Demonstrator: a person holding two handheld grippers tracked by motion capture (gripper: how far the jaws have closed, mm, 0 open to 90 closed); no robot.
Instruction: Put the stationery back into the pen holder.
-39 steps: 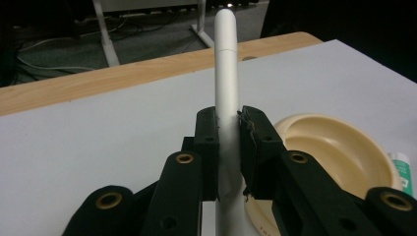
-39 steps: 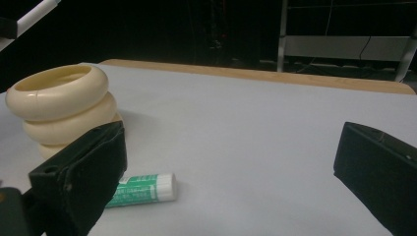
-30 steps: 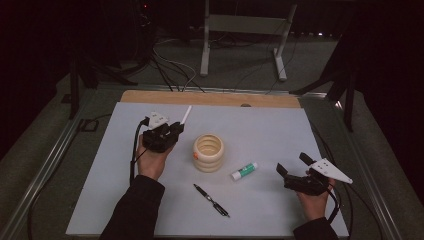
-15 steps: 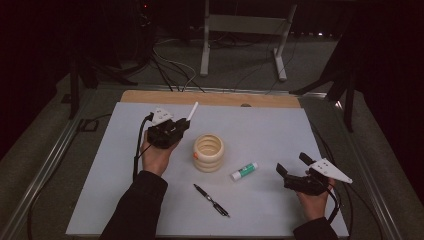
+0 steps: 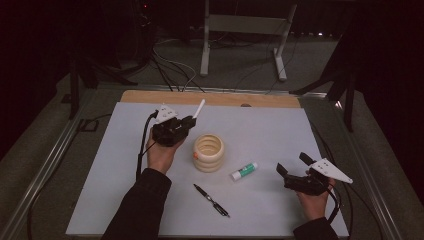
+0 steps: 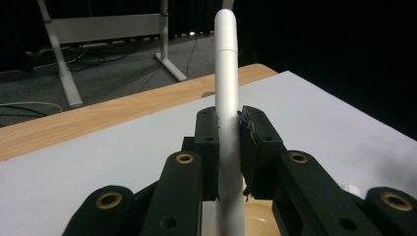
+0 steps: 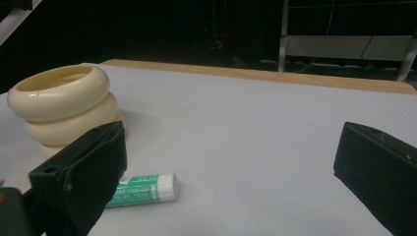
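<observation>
My left gripper (image 5: 189, 121) is shut on a white pen (image 5: 199, 108), which sticks out past the jaws up and to the right. In the left gripper view the pen (image 6: 227, 73) stands upright, clamped between the pads. A cream ribbed cup (image 5: 208, 152) stands just right of that hand, with its rim (image 6: 258, 221) low in the left gripper view. My right gripper (image 5: 292, 163) rests at the near right, open, with nothing between its jaws. Ahead of it lie a green-and-white glue stick (image 7: 142, 189) and the cup (image 7: 64, 105).
A black pen (image 5: 211, 200) lies on the white mat (image 5: 280, 130) in front of the cup. The glue stick (image 5: 244, 171) lies between the cup and my right hand. A wooden strip (image 5: 220, 98) borders the mat's far edge. Metal stand legs (image 5: 242, 45) and cables are beyond the table.
My left gripper has shifted a little to the right with the white pen, closer to the cup. The right gripper has not moved.
</observation>
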